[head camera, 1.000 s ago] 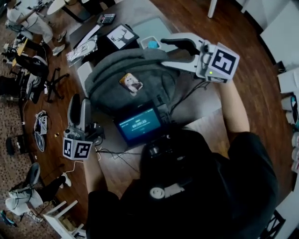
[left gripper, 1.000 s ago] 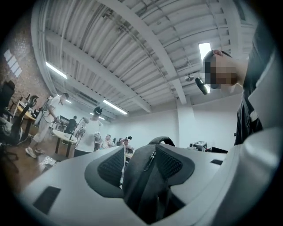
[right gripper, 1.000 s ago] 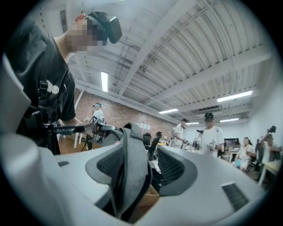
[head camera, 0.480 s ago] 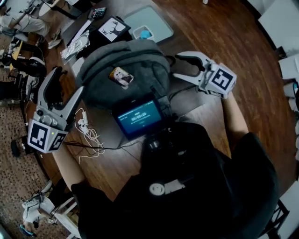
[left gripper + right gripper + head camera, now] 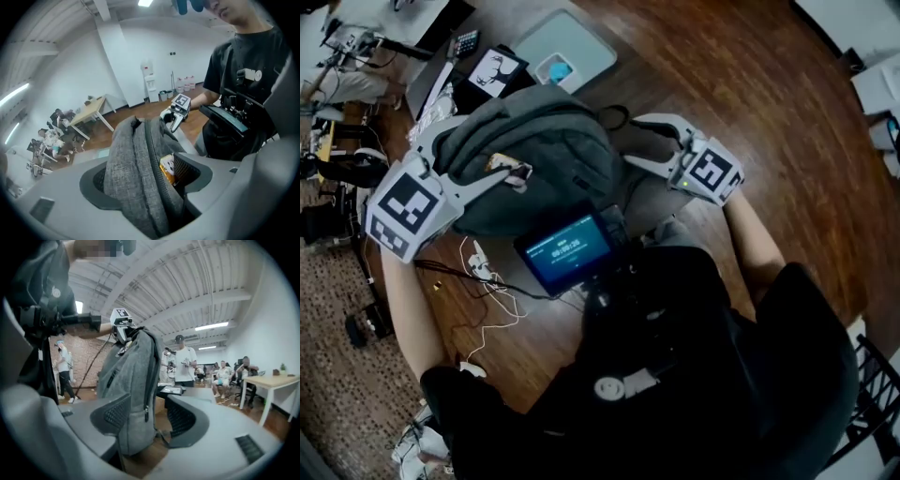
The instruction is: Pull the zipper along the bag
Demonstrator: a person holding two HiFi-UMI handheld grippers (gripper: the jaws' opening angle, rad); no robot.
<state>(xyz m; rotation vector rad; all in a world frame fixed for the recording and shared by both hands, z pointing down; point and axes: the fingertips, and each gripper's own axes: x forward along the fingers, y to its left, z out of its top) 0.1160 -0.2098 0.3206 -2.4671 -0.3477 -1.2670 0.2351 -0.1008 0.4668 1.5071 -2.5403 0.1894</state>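
Grey bag [image 5: 553, 150] has the left gripper [image 5: 143, 173] spread wide over its top, probably steadying it; the right gripper [image 5: 630, 141] gapes around the zipper pull [image 5: 146, 414].

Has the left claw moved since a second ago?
Yes. In the head view the left claw swung from off the near-left corner of the backpack onto its left side; its jaws have just been opening and now straddle it.

Chest-mounted screen [image 5: 565, 251] hides the backpack's [image 5: 548, 150] near edge
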